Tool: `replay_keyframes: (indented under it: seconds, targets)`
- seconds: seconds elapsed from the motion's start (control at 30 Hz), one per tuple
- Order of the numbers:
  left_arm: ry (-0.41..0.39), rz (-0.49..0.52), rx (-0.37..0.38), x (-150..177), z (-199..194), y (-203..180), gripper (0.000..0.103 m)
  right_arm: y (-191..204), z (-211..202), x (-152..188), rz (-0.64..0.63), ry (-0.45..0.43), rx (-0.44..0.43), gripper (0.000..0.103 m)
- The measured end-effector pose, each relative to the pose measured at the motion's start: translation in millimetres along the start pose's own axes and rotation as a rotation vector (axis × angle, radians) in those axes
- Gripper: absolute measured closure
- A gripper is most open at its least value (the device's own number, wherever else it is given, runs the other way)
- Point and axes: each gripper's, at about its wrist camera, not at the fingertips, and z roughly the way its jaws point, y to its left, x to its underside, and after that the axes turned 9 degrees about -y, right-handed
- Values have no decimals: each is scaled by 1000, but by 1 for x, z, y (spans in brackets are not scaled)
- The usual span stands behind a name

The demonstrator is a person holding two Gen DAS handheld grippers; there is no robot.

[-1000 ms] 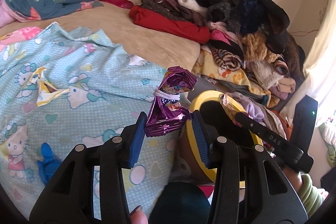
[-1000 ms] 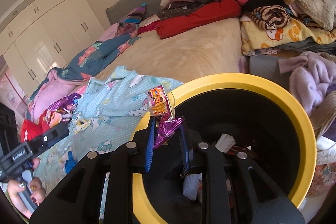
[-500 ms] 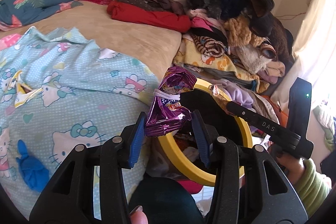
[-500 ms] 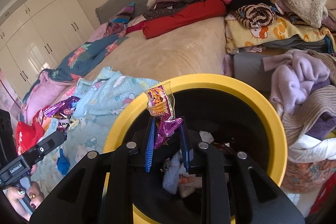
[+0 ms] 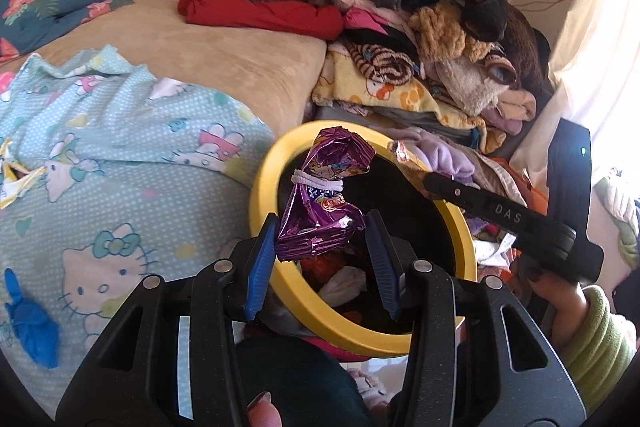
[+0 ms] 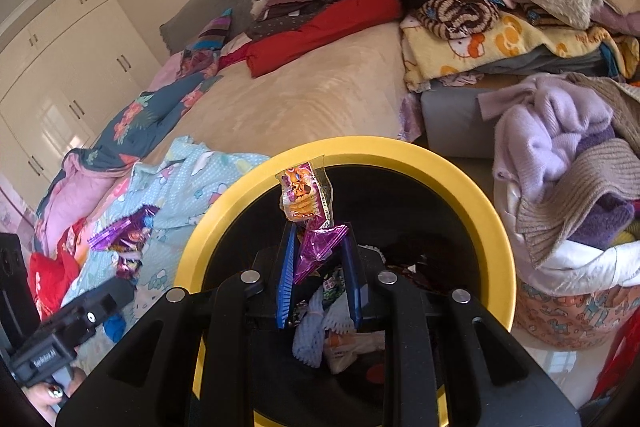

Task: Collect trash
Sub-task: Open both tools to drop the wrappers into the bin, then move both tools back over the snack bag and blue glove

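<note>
Bedroom clutter fills the background: a beige bed (image 5: 224, 59) piled with clothes, a pale blue Hello Kitty sheet (image 5: 120, 155) to the left of the left tool. Compared with a second ago, the black bin with a yellow rim (image 5: 260, 195) has come from the right edge to directly ahead of the left tool (image 5: 320, 251), and in the right wrist view the yellow rim (image 6: 496, 227) now rings the right tool (image 6: 320, 267) more fully, with more of the rubbish inside showing. The left tool is clamped on a crumpled purple foil snack bag tied with a white band (image 5: 324, 199), held over the bin's near rim. The right tool is clamped on a small purple wrapper (image 6: 318, 247), with an orange printed clear wrapper (image 6: 306, 195) standing up from the same grip, both over the bin's mouth. Both grips look unchanged. White letters "DAS" show on the right tool's black arm (image 5: 508, 213). Print on the snack wrappers is too small to read. A blue scrap (image 5: 32, 323) lies on the sheet, left of the left tool.
</note>
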Motion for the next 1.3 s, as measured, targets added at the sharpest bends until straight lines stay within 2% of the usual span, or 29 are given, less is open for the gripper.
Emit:
replay_keyframes:
  seconds: [0.23, 0.3, 0.37, 0.4, 0.43, 0.47, 0.5, 0.53, 0.77, 1.0, 1.3]
  targets:
    - [37, 31, 19, 3, 21, -12, 66, -12, -3, -4, 52, -23, 8, 77]
    - [36, 33, 19, 2, 24, -12, 64, -16, -3, -4, 79, -24, 11, 56]
    - [35, 25, 22, 1, 26, -11, 49, -18, -1, -4, 98, -22, 9, 52]
    - [30, 8, 25, 0, 25, -8, 36, -18, -1, -4, 98, -20, 11, 51]
    - [26, -4, 26, 0, 24, -5, 27, -18, -1, -4, 99, -22, 13, 49]
    - [19, -15, 18, 0, 22, -3, 23, -17, 0, -4, 101, -25, 14, 44]
    - [12, -18, 5, -1, 21, -2, 14, -16, 0, -4, 102, -28, 15, 41]
    - [2, -19, -11, -1, 19, 0, 11, -16, 0, -4, 101, -29, 16, 40]
    - [-70, -11, -97, -5, -3, 14, 11, -5, -1, -3, 72, -47, 10, 33]
    - [-118, -15, -140, -13, -22, 27, 11, 21, -5, -1, -9, -88, -12, 26]
    - [-161, -48, -191, -21, -40, 52, 11, 61, -10, 7, -96, -114, -88, 22]
